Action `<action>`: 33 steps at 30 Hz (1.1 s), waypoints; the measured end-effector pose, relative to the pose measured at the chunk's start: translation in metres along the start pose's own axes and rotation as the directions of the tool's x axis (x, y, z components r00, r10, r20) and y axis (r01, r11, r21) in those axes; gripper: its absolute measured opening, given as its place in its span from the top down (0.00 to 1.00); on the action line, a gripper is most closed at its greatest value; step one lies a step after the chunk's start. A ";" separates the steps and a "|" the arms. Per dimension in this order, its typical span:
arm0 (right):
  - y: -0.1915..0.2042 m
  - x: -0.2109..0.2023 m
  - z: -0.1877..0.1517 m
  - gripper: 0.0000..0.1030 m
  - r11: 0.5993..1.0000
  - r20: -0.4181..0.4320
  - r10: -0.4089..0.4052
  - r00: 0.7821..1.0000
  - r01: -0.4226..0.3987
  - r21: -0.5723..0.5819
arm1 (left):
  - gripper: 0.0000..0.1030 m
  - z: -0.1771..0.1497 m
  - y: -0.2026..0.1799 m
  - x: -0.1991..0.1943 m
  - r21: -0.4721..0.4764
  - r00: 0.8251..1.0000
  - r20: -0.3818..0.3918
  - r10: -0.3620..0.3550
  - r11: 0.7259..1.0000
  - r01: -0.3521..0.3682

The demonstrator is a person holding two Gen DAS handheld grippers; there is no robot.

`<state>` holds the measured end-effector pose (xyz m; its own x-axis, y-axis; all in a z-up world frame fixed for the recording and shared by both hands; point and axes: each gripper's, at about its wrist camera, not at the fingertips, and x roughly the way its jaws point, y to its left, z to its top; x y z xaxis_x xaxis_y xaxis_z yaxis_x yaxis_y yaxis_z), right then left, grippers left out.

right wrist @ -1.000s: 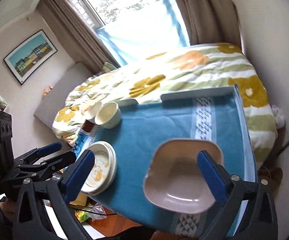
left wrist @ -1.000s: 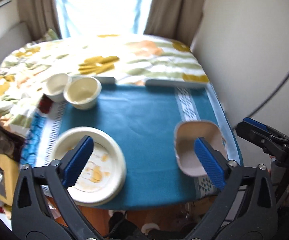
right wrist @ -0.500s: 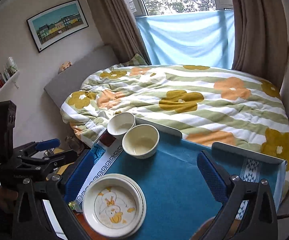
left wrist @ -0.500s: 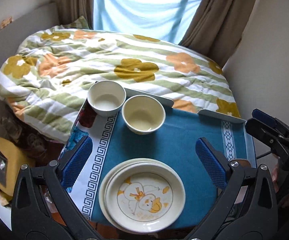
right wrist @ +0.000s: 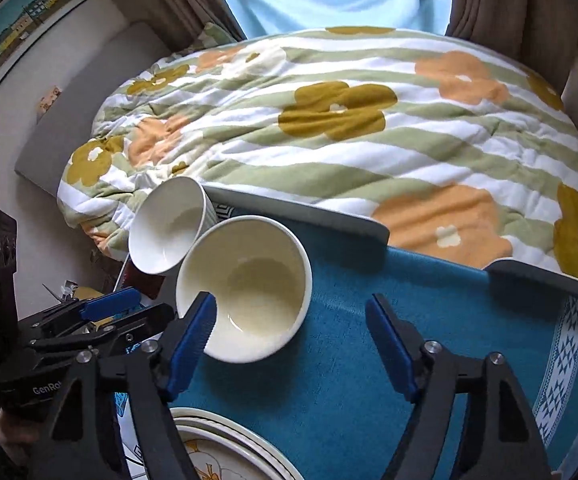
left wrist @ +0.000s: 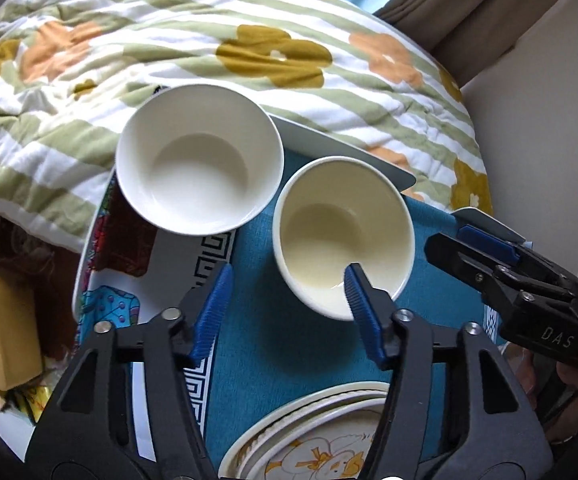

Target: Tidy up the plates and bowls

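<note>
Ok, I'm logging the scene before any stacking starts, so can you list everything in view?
white bowl: one, white, far left corner of the table, beside the cream bowl.
cream bowl: one, pale yellow, on the cloth.
plates: a stack, cream with a duck picture, near edge.
cloth: one, teal with patterned borders, over the table.
quilt: one, striped and flowered, on the bed behind.
curtains: brown, by the window.
picture: one, framed, on the wall.
left gripper: black and blue, jaws closing, nothing gripped.
right gripper: same, closing, nothing gripped.
</note>
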<state>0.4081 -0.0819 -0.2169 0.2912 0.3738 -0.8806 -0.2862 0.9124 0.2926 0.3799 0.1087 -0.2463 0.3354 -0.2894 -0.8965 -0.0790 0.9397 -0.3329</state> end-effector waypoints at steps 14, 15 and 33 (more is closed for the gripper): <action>-0.010 0.057 0.001 0.84 0.998 -0.133 0.014 0.991 -0.005 0.063 | 0.85 0.014 -0.001 0.046 0.019 0.997 -0.070 0.030 0.999 -0.029; -0.011 0.058 0.001 0.87 0.998 -0.138 0.018 0.990 -0.009 0.068 | 0.87 0.015 -0.001 0.047 0.023 0.997 -0.067 0.038 0.999 -0.037; -0.013 0.025 -0.002 0.88 0.997 -0.078 0.025 0.997 -0.019 0.071 | 0.87 0.004 -0.034 0.013 0.087 0.997 -0.011 0.075 0.993 -0.074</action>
<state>0.4177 -0.0848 -0.2435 0.2120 0.3823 -0.8994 -0.2261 0.9145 0.3355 0.3905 0.0741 -0.2453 0.3181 -0.2200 -0.9222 -0.0216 0.9708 -0.2391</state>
